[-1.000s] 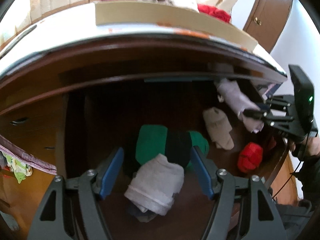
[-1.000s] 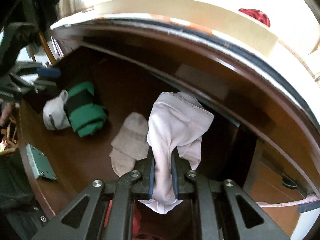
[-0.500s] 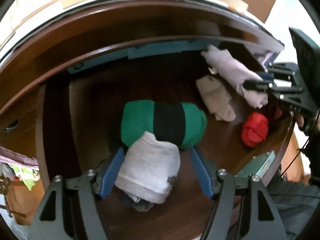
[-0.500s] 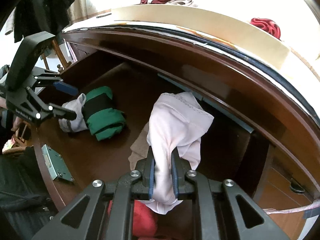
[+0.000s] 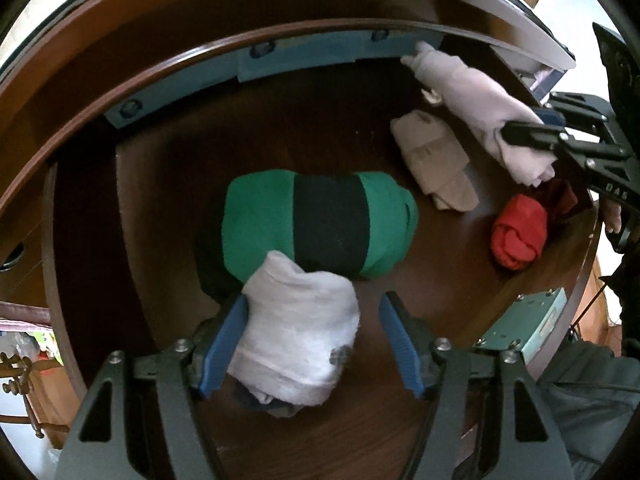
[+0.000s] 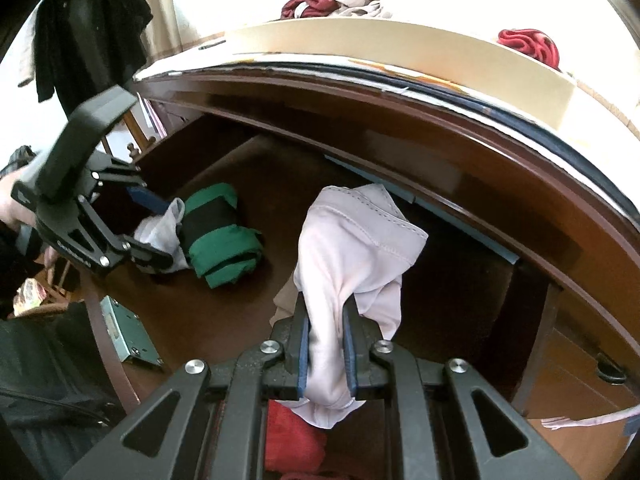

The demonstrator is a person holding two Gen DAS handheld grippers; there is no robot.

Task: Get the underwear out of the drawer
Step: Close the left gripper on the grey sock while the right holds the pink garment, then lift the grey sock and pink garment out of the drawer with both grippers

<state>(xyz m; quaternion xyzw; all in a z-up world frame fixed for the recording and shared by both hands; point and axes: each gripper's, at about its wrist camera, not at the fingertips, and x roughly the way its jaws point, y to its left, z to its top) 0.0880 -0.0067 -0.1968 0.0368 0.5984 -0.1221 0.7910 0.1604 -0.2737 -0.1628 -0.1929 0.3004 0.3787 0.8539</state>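
In the open wooden drawer (image 5: 200,152) lies a white rolled underwear (image 5: 296,336) against a green-and-black roll (image 5: 320,220). My left gripper (image 5: 313,300) points down over the white roll with its jaws closing. The left pad touches the roll; a gap shows at the right pad. My right gripper (image 6: 326,308) is shut on a pale pink underwear (image 6: 352,252), which stands lifted above the drawer floor at the right side. From the right wrist view the left gripper (image 6: 160,228) straddles the white roll (image 6: 160,236).
A beige folded garment (image 5: 432,160) and a red roll (image 5: 518,236) lie at the drawer's right. A metal lock plate (image 5: 524,320) sits on the front wall. The dresser top overhangs the back, with red clothes (image 6: 528,44) on it. A person's dark sleeve is nearby.
My left gripper has sunk into the drawer and tipped downward around the white roll, its jaws narrowing a little. The right gripper keeps its grip on the pink underwear, barely moving.
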